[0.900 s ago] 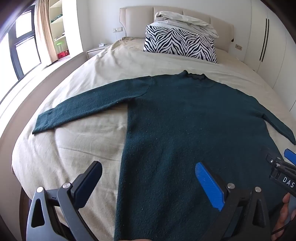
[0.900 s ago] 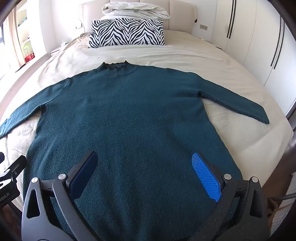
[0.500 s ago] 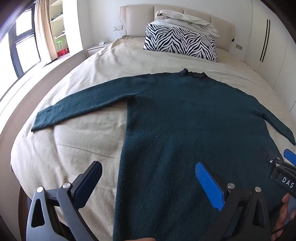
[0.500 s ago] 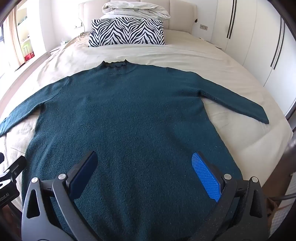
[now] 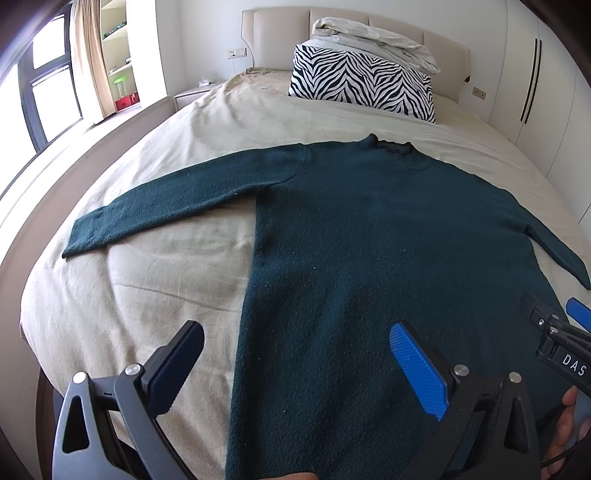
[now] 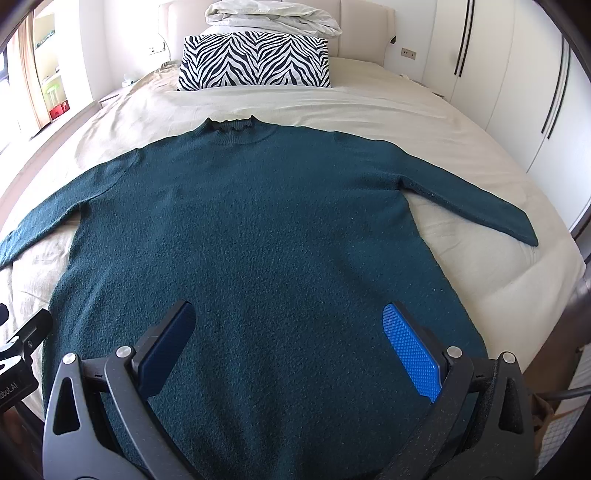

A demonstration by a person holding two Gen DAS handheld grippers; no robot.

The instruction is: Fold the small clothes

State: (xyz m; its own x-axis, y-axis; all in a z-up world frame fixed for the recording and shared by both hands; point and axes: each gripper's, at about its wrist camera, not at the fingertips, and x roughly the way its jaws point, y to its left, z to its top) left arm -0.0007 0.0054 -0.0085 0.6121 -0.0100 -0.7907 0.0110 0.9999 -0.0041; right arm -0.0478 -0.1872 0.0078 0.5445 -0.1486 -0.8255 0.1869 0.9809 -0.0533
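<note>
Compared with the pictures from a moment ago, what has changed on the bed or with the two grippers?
Almost nothing. The left wrist view drifted a little; nothing was gripped or released. The green sweater lies flat on the bed with sleeves spread as before, and the left gripper and right gripper remain open above its lower part.

Green sweater (image 6: 258, 229) flat on bed (image 6: 461, 155); right gripper (image 6: 291, 332) fingers apart above hem.

Wide bed (image 6: 424, 147) with wrinkled beige sheet; dark teal knit long-sleeved sweater (image 6: 258, 229) lies flat, sleeves spread, collar toward headboard. Zebra-striped pillow (image 6: 255, 61) near headboard, crumpled pale bedding (image 6: 273, 14) on top.
</note>
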